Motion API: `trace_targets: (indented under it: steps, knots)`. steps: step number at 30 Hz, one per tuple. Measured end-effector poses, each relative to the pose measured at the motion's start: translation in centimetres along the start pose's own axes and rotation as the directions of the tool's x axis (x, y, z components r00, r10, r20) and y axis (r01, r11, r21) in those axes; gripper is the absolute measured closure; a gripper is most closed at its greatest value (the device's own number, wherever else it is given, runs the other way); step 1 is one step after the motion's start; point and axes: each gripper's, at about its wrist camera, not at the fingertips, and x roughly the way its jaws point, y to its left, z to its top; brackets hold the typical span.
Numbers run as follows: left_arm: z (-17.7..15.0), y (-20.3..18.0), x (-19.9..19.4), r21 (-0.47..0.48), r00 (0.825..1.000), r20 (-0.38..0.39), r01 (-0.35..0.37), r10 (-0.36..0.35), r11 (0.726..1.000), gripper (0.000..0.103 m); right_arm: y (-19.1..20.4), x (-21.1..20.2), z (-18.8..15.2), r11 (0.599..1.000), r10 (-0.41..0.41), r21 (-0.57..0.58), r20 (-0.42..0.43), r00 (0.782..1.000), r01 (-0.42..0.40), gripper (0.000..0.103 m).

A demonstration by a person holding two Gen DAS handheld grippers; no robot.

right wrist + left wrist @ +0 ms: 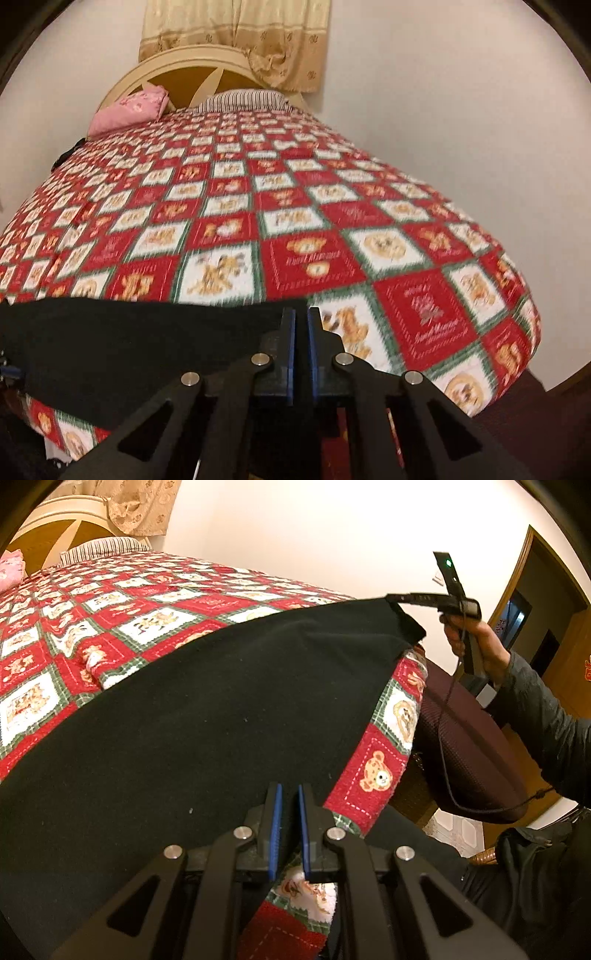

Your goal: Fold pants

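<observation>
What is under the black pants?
Under the black pants lies the red teddy-bear quilt on the bed; it shows all around the cloth. Whatever is beneath the pants' middle is covered and cannot be seen.

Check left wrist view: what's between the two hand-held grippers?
Only the black pants, stretched from the left hand-held gripper up to the right hand-held gripper, which pinches their far corner. Under them lies the teddy-bear quilt.

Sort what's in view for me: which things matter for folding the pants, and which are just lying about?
Job in hand:
black pants spread on the quilt
left gripper, shut on the near edge
right gripper, pinching the far corner
quilted bedspread, the folding surface

Lying about:
pink pillow
striped pillow
dark chair
</observation>
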Motion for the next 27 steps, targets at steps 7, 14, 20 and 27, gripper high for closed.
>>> trace_targets:
  steps: [7, 14, 20, 27]
  knots:
    - [0.0, -0.1, 0.0, 0.007, 1.000, 0.004, -0.002, 0.002, 1.000, 0.092, 0.5, 4.2, 0.4, 0.998, -0.040, -0.040, -0.068, 0.997, 0.038, 0.098]
    - [-0.1, -0.6, -0.3, 0.026, 1.000, 0.013, -0.019, 0.019, 0.999, 0.092, -0.4, 3.5, -0.3, 0.996, -0.084, 0.018, -0.061, 0.995, 0.086, 0.090]
    - [-0.2, -1.1, -0.5, 0.040, 0.998, 0.031, -0.049, 0.047, 0.998, 0.092, 5.0, -2.1, -1.6, 0.994, 0.062, -0.092, 0.010, 0.998, -0.061, 0.069]
    - [-0.6, -1.2, -0.5, 0.050, 0.999, 0.029, -0.044, 0.042, 0.998, 0.092, 13.8, -3.7, -7.1, 0.894, 0.135, -0.421, -0.071, 0.988, -0.152, 0.069]
